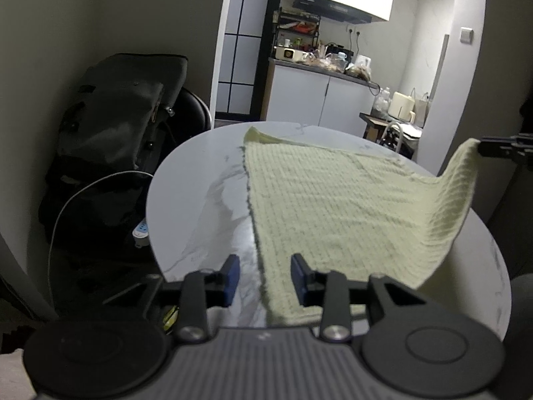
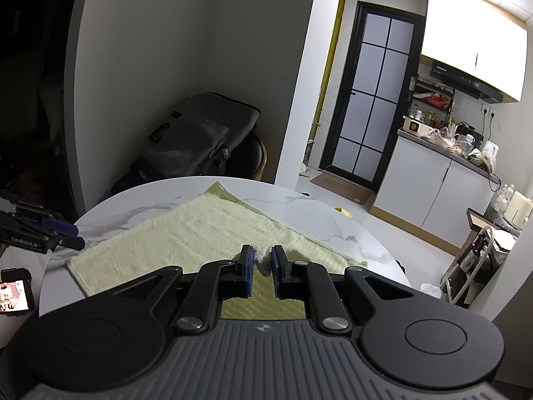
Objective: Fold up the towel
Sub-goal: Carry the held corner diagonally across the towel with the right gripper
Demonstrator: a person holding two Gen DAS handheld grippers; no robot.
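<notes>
Round marble table (image 1: 200,180) carries the pale green towel (image 1: 333,200), spread flat except its near right corner, which your right gripper (image 2: 263,263) has pinched and lifted. Your left gripper (image 1: 265,276) straddles the towel's near left edge with jaws apart, gripping nothing, so a one-sided pull could drag the towel askew. Table shows bare past the left edge; near-side overhang could slide off.

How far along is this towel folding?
Barely begun. The towel mostly lies flat on the round table, no fold made yet. In hand: the right gripper pinches one corner, lifted off the table. The left gripper is open over the near edge, gripping nothing. All the folding remains.
</notes>
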